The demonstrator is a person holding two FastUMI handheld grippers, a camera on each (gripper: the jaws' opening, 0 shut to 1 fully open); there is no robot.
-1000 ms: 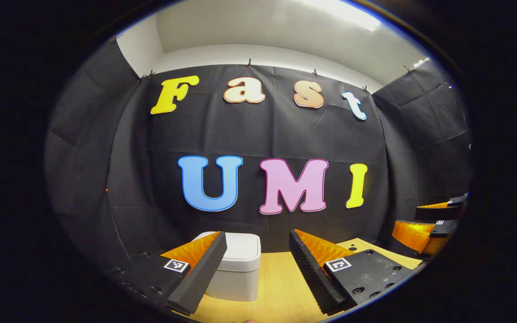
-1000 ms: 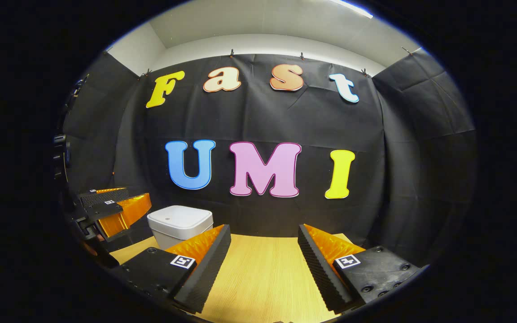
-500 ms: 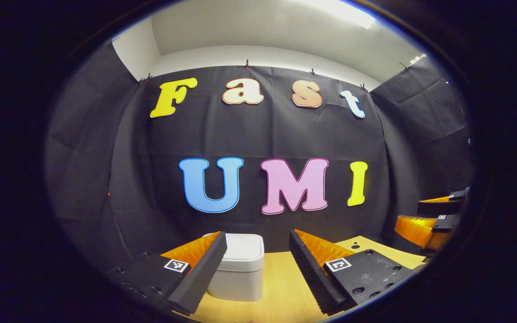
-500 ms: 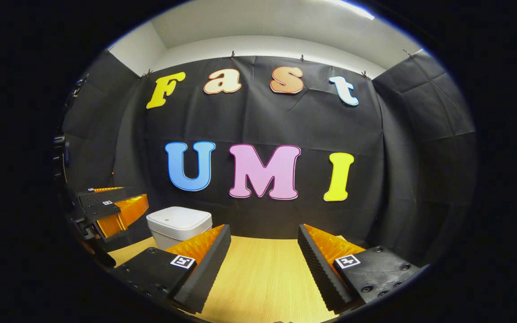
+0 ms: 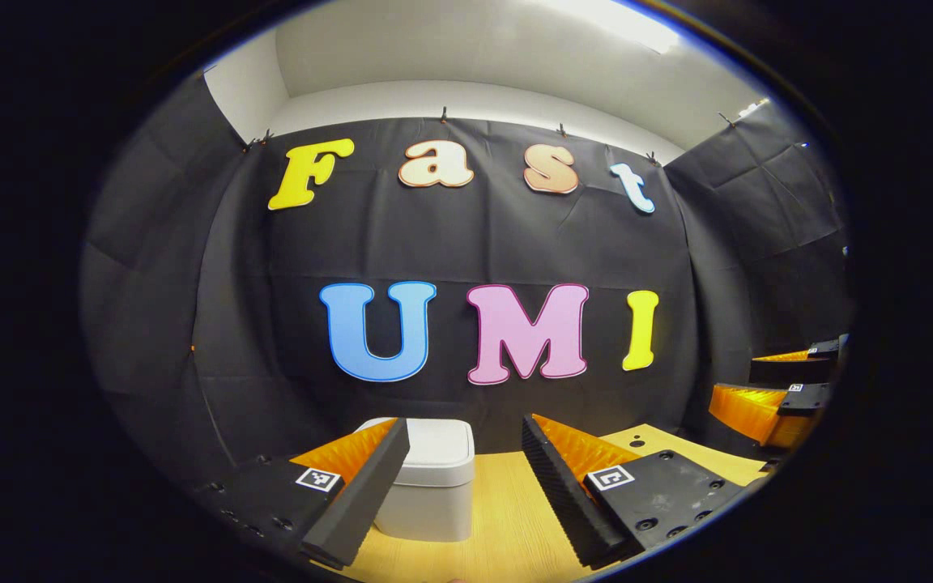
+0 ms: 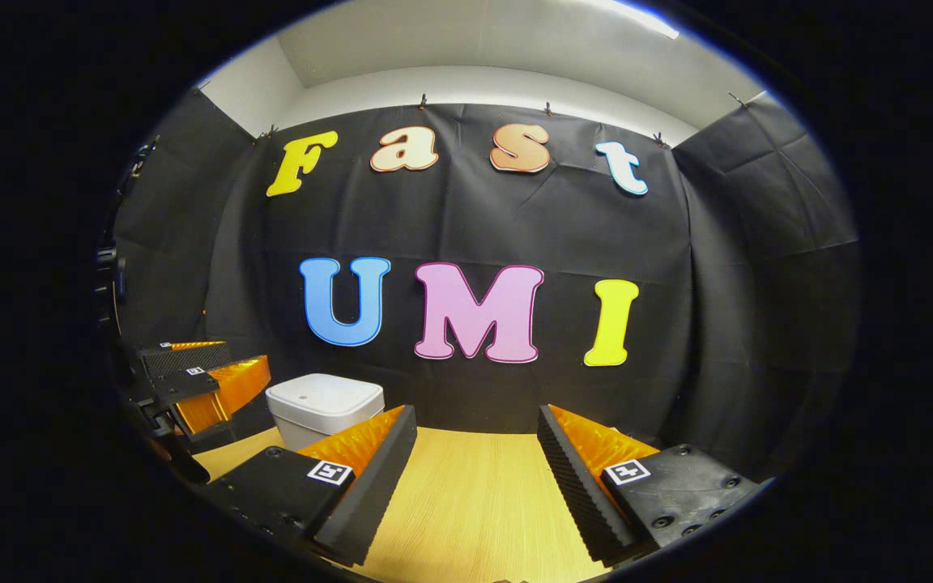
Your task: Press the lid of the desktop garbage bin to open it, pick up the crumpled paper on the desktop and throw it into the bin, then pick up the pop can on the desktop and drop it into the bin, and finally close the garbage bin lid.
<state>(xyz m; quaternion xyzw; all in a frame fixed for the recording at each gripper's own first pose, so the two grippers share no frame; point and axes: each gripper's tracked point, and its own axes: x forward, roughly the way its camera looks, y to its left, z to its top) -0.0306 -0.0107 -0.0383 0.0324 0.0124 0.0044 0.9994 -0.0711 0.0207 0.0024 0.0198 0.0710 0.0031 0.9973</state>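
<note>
The garbage bin (image 5: 432, 486) stands lid-down at the back of the bench (image 6: 466, 502), just ahead of the left gripper (image 5: 458, 494), whose fingers are wide and empty, like the right gripper's (image 6: 475, 494). An off-centre press could shove the light bin backward; the paper and can, I cannot locate.

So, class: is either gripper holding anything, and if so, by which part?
Nothing is held. The left gripper and the right gripper are both open with nothing between their fingers; the bin stands untouched, lid down.
</note>
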